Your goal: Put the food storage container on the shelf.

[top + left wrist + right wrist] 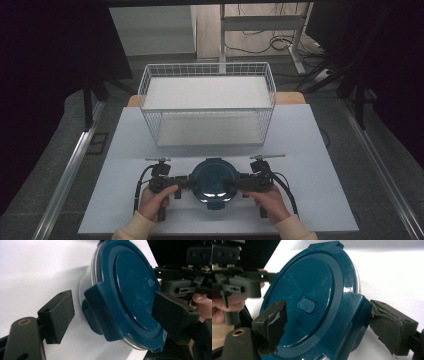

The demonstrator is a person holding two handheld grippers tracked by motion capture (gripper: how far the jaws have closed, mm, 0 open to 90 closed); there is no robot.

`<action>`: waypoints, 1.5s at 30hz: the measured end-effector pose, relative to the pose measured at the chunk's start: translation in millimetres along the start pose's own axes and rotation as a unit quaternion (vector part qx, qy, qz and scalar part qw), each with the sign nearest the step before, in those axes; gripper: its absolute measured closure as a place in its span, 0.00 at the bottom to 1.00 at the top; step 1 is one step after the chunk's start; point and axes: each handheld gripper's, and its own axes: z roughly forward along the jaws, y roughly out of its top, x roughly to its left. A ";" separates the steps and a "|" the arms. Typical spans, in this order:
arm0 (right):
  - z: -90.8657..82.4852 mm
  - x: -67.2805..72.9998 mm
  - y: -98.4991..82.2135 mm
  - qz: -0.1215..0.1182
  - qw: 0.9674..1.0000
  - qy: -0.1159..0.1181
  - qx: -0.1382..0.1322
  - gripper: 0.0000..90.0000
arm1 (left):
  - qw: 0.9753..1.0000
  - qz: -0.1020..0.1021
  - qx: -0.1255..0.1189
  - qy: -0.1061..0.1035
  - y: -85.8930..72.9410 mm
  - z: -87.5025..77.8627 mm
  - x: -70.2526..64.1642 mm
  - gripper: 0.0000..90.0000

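Container (215, 181) is sitting on the tabletop (310, 140) between your grippers, in front of the wire basket (207, 102). Left gripper (111, 315) is spreading its jaws around a lid latch. Right gripper (332, 325) is doing likewise; unclipping probably comes next.

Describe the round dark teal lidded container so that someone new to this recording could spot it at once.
Start at the white wire basket at the back of the pale table; nearer the person, midway between the two hand-held grippers, sits the round dark teal lidded container. It is the table's sole coloured item, with a clear base, latch tabs on its rim and a small oval bump on the lid.
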 end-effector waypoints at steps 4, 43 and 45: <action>7.0 0.0 -3.2 0.012 1.000 0.007 0.013 0.17 | 1.000 -0.010 0.012 -0.014 -3.3 4.6 4.7 0.22; -16.9 -7.9 -18.5 0.084 0.995 0.058 -0.018 0.44 | 0.999 -0.013 0.000 -0.032 -12.4 -4.4 -7.0 0.45; -17.4 -7.6 -18.5 0.083 0.995 0.060 -0.017 0.44 | 0.999 -0.012 -0.002 -0.031 -12.3 -4.7 -7.7 0.46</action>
